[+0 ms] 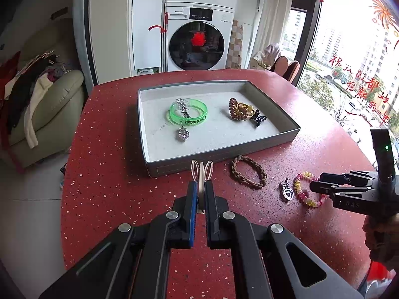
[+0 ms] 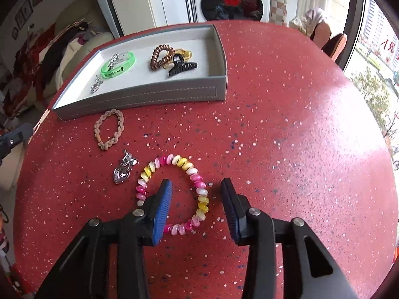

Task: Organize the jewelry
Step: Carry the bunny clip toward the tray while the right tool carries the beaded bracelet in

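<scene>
Room: laundry corner, stacked washer and dryer [image 1: 199, 42] behind the desk, sofa [image 1: 47, 104] heaped with clothes on the left, big window [image 1: 349, 57] with red lettering on the right. The lettering is cut off by the frame edge so can't read it whole.

Desk [image 2: 286, 124]: round, red with pale speckles. Its near edge is hidden under both hand-held grippers.

Tray [image 2: 139, 97]: grey with pale lining, long axis running roughly left to right across the desk. Inside: green bangles [image 1: 187, 112] on the left with a silvery star piece lying on them, a heart pendant [image 1: 182, 133] just in front, then a brown coil hair tie [image 2: 160, 56], something amber half hidden behind it, and a black claw clip [image 2: 182, 68].

Braided brown bracelet [image 2: 108, 129]: flat on the desk just in front of the tray.

Bead bracelet [image 2: 174, 194]: pink, yellow and white, flat on the desk, near side partly covered by a gripper finger.

Silver heart charm [image 2: 122, 172]: just left of the bead bracelet, point towards the camera; details too small to make out.

Left hand-held gripper [image 1: 201, 186]: clamped tight on a pale hair clip [image 1: 201, 172], which sticks out forward towards the tray. Back end of the clip is buried between the pads.

Right hand-held gripper [image 2: 197, 189]: jaws parted, straddling the right side of the bead bracelet, one finger inside the ring and one outside, not pressing on it.
</scene>
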`<state>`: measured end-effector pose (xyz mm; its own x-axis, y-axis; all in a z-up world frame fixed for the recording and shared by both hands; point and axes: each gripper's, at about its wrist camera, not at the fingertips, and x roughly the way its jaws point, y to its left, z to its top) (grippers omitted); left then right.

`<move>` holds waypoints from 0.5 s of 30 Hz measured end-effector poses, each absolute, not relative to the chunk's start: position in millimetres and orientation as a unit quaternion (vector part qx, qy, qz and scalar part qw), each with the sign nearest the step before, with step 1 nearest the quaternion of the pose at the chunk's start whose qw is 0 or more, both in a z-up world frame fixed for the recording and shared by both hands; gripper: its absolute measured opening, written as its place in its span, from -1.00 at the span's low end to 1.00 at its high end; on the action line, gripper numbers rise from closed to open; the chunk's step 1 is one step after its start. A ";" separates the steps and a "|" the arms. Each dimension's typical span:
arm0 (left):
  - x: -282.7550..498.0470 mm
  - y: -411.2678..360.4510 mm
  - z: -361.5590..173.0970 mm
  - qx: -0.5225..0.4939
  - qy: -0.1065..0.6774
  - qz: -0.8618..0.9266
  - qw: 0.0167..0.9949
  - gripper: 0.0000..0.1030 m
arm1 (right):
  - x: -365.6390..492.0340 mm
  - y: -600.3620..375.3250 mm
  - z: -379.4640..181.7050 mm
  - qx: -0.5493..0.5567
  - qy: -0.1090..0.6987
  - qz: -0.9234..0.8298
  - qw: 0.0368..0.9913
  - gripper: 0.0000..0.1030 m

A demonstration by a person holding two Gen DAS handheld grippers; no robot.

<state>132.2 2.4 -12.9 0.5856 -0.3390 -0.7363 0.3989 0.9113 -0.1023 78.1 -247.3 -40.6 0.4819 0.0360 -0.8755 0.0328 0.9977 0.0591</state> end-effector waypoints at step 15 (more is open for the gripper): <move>133.5 2.1 -8.1 0.025 0.404 -0.206 0.891 -0.53 | 72.4 -248.0 13.8 0.048 0.438 0.015 0.898 -0.81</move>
